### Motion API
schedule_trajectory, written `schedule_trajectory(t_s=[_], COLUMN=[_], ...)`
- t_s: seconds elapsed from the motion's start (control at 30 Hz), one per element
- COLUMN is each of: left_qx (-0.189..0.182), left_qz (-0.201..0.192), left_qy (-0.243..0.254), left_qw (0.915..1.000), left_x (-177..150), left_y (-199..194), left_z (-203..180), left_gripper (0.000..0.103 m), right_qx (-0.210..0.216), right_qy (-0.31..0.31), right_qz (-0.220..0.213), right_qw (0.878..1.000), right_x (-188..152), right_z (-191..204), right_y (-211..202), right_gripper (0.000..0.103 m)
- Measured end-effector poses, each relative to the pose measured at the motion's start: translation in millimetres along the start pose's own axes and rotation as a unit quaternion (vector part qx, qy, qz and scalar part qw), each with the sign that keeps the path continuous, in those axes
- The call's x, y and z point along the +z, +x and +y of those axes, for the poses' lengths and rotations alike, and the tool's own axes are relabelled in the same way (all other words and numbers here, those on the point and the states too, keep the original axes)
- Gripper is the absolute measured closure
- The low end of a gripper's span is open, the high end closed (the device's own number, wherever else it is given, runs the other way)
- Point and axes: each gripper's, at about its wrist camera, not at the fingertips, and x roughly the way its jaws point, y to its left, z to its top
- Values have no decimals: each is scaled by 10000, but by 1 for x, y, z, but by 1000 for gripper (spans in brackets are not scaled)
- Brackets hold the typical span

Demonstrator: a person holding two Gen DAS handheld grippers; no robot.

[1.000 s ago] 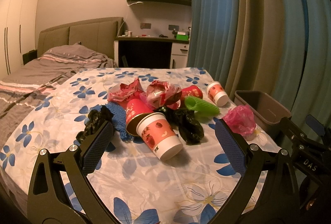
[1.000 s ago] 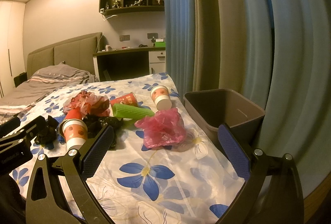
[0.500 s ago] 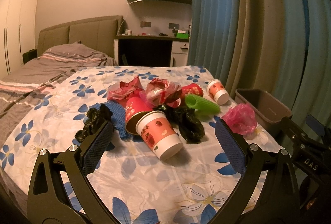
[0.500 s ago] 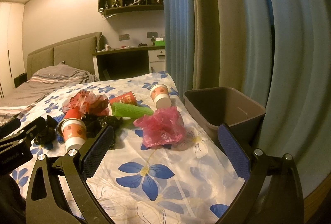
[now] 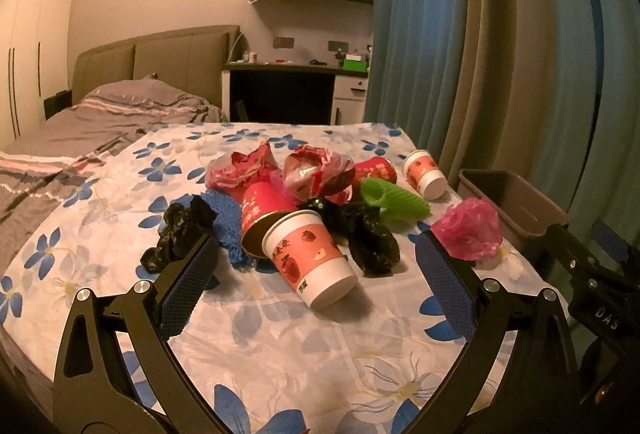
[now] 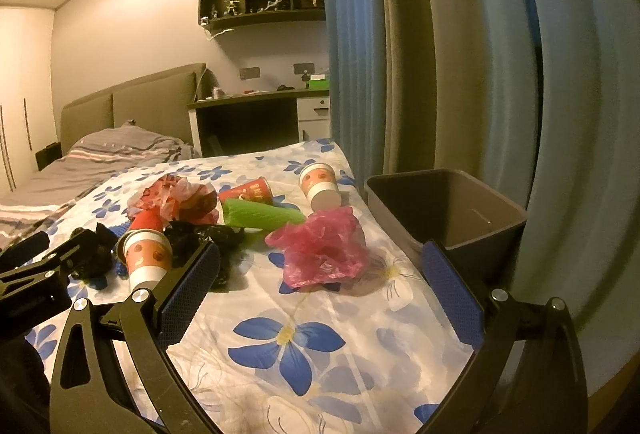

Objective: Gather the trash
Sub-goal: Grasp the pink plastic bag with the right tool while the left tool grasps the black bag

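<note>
Left gripper [image 5: 316, 286]: fingers [image 5: 188, 290] spread wide, nothing between them, hovering low over the floral bedsheet [image 5: 256, 358], aimed at the nearest white-and-pink paper cup [image 5: 310, 260] lying on its side. Right gripper [image 6: 316, 286]: fingers [image 6: 452, 294] likewise wide apart and empty, pointed at the pink plastic bag [image 6: 320, 252].

Trash count on the bed:
- paper cups, white-and-pink: 2, second one [image 5: 423, 173] far right
- red cups: 2 – one [image 5: 262, 211] behind the near cup, one [image 5: 374, 169] further back
- black bags: 2 – left [image 5: 178, 234], middle [image 5: 370, 238]
- green foam sleeve [image 5: 394, 199]: 1
- blue net [image 5: 230, 224]: 1
- red crumpled wrappers [image 5: 280, 171]: a heap, number unclear

Grey bin [image 6: 452, 209] just off the bed's right edge, beside the curtain [image 6: 460, 53]
</note>
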Motion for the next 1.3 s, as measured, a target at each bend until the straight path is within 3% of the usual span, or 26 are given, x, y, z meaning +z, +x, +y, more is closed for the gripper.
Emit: schedule_trajectory(t_s=[0.17,0.23,0.43,0.87,1.0,1.23,1.3], left_qx=[20,51,198,410,514,658,746], left_qz=[50,68,103,3,29,190,229], left_qy=[-108,-137,-295,-419,-528,-693,-707], left_qw=[9999,9999,9993,9983,9973,9952,9944], left_x=[2,2,4,19,21,18,16], left_y=[10,13,21,42,47,57,59], left_z=[9,13,28,46,56,84,92], left_gripper=[6,6,6,6,6,6,7], right_qx=[108,130,177,283,373,516,545], right_qy=[-52,-35,-3,78,85,30,28], right_qz=[90,193,545,1240,1450,1608,1585], right_qw=[9999,9997,9984,9918,9887,9856,9858], right_x=[-1,0,2,13,10,6,5], right_z=[2,-2,-9,-23,-24,-23,-24], right_y=[16,24,60,137,154,165,163], right_gripper=[16,28,40,49,61,94,97])
